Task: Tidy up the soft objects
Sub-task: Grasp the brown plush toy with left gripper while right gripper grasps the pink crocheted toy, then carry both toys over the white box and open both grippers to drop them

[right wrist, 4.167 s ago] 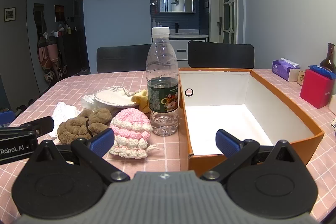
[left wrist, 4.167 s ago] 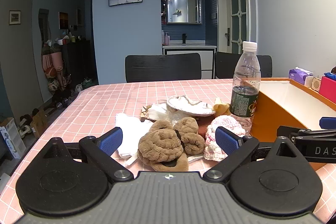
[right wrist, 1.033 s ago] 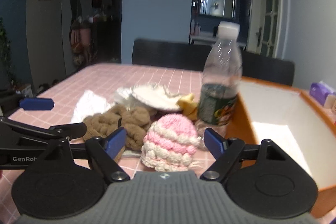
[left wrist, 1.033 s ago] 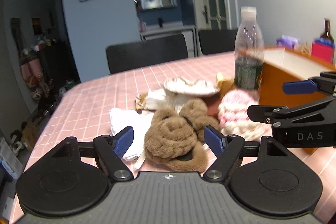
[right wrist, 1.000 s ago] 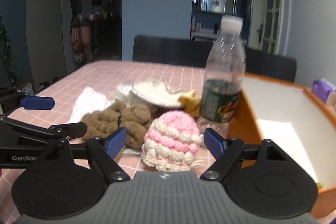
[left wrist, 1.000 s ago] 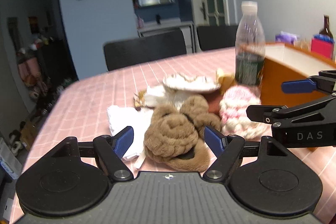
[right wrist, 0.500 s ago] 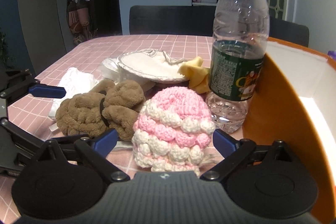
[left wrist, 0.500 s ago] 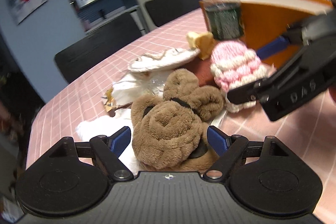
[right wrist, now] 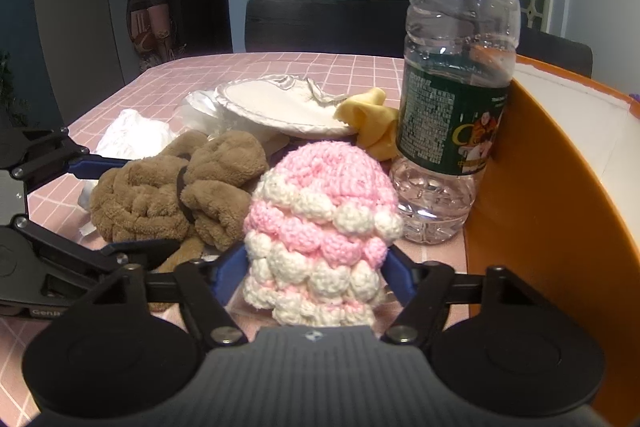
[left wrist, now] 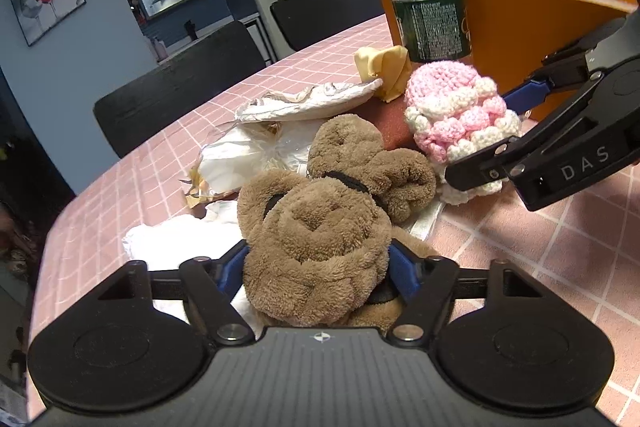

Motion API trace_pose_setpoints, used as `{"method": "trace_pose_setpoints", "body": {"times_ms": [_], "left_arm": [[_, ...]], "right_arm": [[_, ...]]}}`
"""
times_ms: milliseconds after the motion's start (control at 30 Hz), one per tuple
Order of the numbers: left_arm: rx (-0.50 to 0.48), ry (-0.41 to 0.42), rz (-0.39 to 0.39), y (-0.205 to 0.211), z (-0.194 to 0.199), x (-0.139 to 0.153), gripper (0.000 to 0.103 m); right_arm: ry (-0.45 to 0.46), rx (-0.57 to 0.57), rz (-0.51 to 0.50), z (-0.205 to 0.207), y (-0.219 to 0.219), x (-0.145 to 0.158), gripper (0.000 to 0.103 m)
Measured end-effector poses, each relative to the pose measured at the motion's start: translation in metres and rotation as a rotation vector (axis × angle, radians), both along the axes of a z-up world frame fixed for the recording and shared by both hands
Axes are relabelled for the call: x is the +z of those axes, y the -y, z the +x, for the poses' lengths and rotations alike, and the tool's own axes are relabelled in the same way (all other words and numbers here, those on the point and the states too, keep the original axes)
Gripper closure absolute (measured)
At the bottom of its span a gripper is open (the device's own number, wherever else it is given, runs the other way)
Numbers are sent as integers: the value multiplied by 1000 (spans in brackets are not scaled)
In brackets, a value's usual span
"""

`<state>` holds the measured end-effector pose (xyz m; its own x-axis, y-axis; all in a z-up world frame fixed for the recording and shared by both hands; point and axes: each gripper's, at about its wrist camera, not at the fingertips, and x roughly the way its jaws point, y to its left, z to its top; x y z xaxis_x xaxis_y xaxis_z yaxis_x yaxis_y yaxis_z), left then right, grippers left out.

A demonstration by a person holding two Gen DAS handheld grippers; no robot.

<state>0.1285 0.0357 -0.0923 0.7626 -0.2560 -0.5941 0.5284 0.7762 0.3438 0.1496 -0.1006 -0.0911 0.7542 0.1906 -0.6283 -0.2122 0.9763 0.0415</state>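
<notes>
Brown plush toy [left wrist: 320, 231] is being closed on by the left gripper [left wrist: 318, 265], on the pink checked tablecloth [left wrist: 560, 251] | pink-and-white crochet hat [right wrist: 320, 223] is being closed on by the right gripper [right wrist: 316, 277], beside the water bottle [right wrist: 452, 107] | step: both being grasped | next: firm squeeze, lifting toward the orange box [right wrist: 560, 167] is being judged | count: one toy, one hat, one bottle, one box

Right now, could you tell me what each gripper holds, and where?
Left gripper is closing around the brown plush, right gripper around the knitted hat, both low on the sides.

Upright water bottle [right wrist: 456, 75] touching the orange box [right wrist: 560, 187], on a pink checked tablecloth [left wrist: 160, 163].
</notes>
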Motion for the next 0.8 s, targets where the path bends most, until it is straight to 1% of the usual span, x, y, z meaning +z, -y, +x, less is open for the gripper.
{"method": "trace_pose_setpoints", "body": {"times_ms": [33, 67, 133, 167, 200, 233, 333, 433, 533, 633, 800], "left_arm": [[7, 4, 8, 2, -2, 0, 29], [18, 10, 15, 4, -4, 0, 33], [38, 22, 23, 8, -7, 2, 38], [48, 30, 23, 10, -10, 3, 40], [54, 38, 20, 11, -12, 5, 41], [62, 45, 14, 11, -15, 8, 42], [80, 54, -12, 11, -25, 19, 44], [118, 72, -39, 9, -34, 31, 45], [169, 70, -103, 5, -44, 47, 45], [204, 79, -152, 0, -58, 60, 45], [244, 93, -236, -6, -80, 79, 45]], "right_arm": [[1, 5, -6, -1, -1, 0, 43], [3, 7, -12, -2, 0, -2, 45], [13, 19, -31, -4, -3, -1, 56], [20, 22, -45, -5, -5, 0, 59], [28, 24, -60, -7, -6, 1, 66], [34, 25, -71, -10, -6, 4, 69], [50, 31, -53, -18, -2, 13, 71], [82, 34, -51, -29, 2, 25, 71], [113, 45, -45, -41, 7, 39, 71], [117, 69, -33, -52, 10, 50, 71], [123, 87, 33, -69, 24, 69, 71]]}}
